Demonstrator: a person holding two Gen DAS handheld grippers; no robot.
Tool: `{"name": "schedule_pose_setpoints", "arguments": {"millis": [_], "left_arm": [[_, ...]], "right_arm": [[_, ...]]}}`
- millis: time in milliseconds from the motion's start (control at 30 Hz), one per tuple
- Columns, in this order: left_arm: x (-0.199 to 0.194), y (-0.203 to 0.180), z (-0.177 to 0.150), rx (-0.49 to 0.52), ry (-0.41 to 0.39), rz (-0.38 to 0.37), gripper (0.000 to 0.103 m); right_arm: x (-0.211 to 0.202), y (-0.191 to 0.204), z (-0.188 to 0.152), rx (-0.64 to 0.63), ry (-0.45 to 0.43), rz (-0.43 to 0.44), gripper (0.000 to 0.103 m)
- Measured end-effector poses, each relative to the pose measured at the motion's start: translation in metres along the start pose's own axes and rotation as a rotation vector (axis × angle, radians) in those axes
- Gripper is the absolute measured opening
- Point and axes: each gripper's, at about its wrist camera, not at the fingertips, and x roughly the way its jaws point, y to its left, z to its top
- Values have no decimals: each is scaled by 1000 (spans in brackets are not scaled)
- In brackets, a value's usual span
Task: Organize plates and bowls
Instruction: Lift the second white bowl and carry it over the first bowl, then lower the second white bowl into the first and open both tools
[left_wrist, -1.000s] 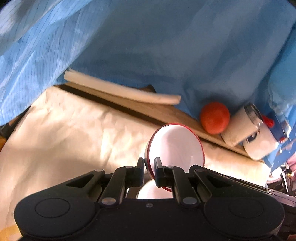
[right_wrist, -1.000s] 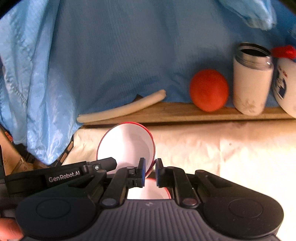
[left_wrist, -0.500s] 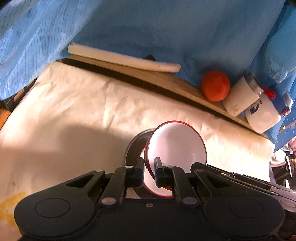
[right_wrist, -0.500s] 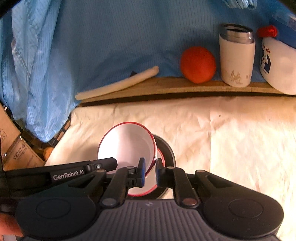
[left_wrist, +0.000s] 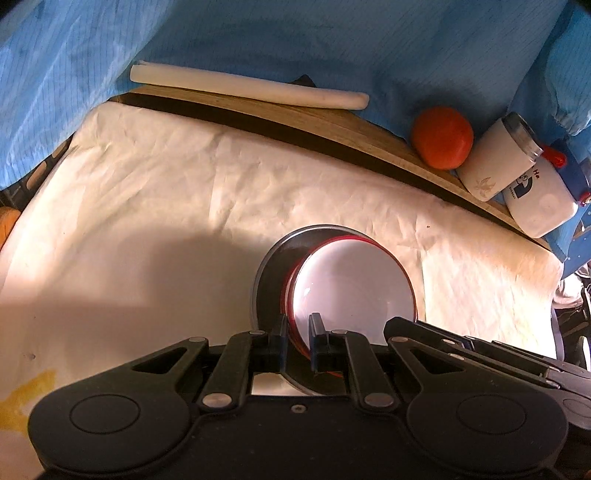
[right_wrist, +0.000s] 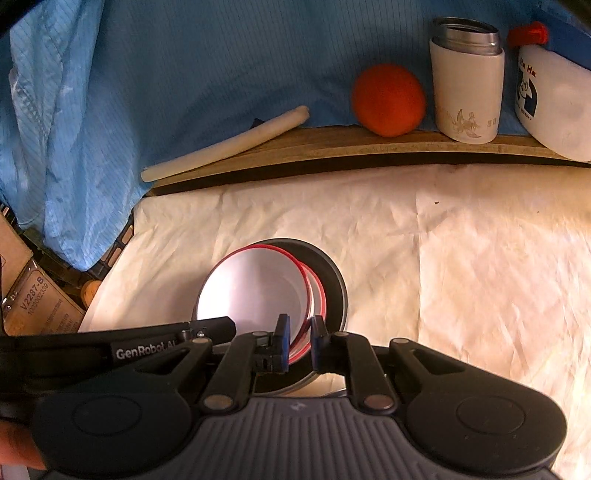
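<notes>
- Left wrist view: the left gripper (left_wrist: 296, 341) pinches the near rim of the white, red-rimmed enamel bowl (left_wrist: 354, 284), which sits over the dark round metal plate (left_wrist: 271, 266), tilted.
- Right wrist view: the right gripper (right_wrist: 298, 341) pinches the same bowl's (right_wrist: 255, 291) opposite rim, above that plate (right_wrist: 332, 273), another red-rimmed bowl beneath.

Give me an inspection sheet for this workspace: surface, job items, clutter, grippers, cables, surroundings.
Surface: creased cream cloth, yellow stain at one corner.
Job's things: red-rimmed white bowls stacked, over a dark plate.
Clutter: orange ball, white cup, white bottle, white roll on wooden ledge.
Grippers: left hand-held gripper and right hand-held gripper both shut on the top bowl's rim.
Cables: nothing seen.
Surroundings: blue fabric, cardboard box.
</notes>
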Motion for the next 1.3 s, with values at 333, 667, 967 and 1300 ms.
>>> {"name": "schedule_pose_setpoints", "arguments": {"millis": [333, 667, 967, 1300], "left_arm": [[4, -2, 5, 10, 34, 14, 13], [9, -3, 7, 19, 57, 14, 18], [0, 3, 3, -18, 18, -28, 29], [-28, 11, 4, -47, -91, -54, 48]], "right_arm": [[4, 1, 1, 1, 26, -9, 14], [6, 0, 4, -5, 34, -24, 15], [0, -1, -2, -12, 7, 4, 29], [-27, -4, -6, -48, -84, 11, 54]]}}
